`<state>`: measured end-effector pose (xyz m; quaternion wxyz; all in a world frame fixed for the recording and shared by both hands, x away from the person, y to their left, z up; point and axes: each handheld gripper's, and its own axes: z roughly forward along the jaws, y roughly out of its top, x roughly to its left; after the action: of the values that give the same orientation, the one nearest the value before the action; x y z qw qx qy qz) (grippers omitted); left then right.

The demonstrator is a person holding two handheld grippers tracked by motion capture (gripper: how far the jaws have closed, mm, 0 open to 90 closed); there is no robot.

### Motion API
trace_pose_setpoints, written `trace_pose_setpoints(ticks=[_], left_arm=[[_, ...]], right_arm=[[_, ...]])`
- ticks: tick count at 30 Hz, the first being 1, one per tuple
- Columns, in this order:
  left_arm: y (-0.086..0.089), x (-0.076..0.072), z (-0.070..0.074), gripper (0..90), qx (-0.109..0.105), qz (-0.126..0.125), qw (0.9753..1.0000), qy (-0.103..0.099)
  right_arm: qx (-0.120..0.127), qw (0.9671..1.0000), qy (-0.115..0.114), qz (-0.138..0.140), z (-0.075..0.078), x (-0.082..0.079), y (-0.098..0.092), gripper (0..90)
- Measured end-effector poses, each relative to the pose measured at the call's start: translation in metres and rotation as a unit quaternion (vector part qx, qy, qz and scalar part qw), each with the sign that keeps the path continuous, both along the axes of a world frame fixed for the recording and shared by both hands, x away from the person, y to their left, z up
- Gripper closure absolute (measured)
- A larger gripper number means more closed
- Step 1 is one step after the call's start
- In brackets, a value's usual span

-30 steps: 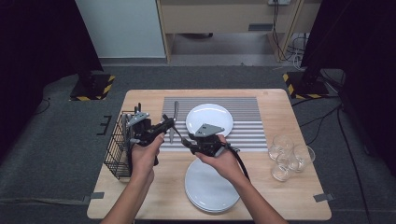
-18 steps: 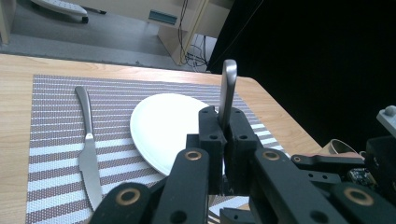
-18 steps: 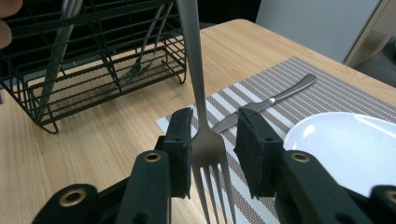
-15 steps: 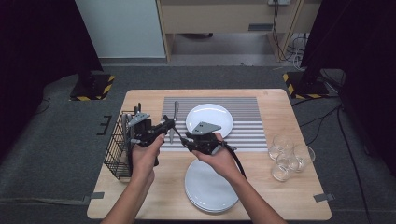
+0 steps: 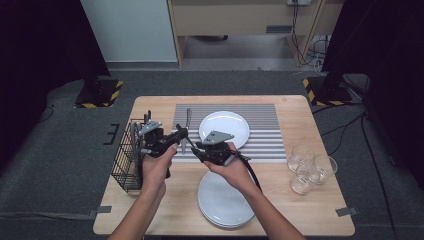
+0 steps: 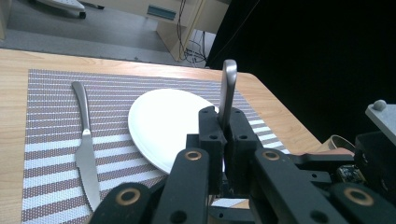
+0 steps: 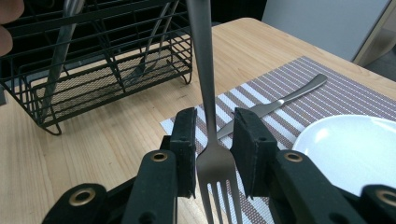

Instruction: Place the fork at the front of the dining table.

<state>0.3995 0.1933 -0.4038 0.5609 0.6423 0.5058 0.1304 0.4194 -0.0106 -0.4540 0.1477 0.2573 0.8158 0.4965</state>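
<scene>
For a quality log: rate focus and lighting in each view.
High view: table evenly lit, surroundings dark, plate bright. Left gripper view: knife sharp, near fingers soft, right side black. Right gripper view: fork slightly blurred, basket clear.

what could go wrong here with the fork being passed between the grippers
1. The right gripper has its fingers open around the fork, so only the left gripper grips it, by the handle; a slip could drop it onto the striped placemat or the white plate.
2. If the right closes on the narrow neck, the fork might twist.
</scene>
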Motion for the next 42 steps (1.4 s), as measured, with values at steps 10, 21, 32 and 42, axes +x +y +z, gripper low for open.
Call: trace_pose_setpoints(ticks=[10, 21, 32, 42], left_arm=[[0.0017, 0.0019, -0.0028, 86.9, -0.006, 0.000, 1.0000, 0.003], [0.0009, 0.0023, -0.0054, 86.9, -0.011, -0.004, 0.9999, 0.007], [0.0001, 0.0004, -0.0044, 86.9, -0.016, -0.008, 0.9998, 0.007], [0.0007, 0.0004, -0.0050, 86.9, -0.021, -0.009, 0.9997, 0.010]], right_arm=[[-0.003, 1.0000, 0.003, 0.005, -0.0023, 0.0025, 0.0044, 73.5], [-0.003, 1.0000, 0.006, 0.003, -0.0033, 0.0040, 0.0042, 74.7], [-0.006, 0.9999, 0.011, 0.005, -0.0060, 0.0051, 0.0047, 79.0], [-0.001, 0.9999, 0.013, 0.007, -0.0079, 0.0049, 0.0038, 81.6]])
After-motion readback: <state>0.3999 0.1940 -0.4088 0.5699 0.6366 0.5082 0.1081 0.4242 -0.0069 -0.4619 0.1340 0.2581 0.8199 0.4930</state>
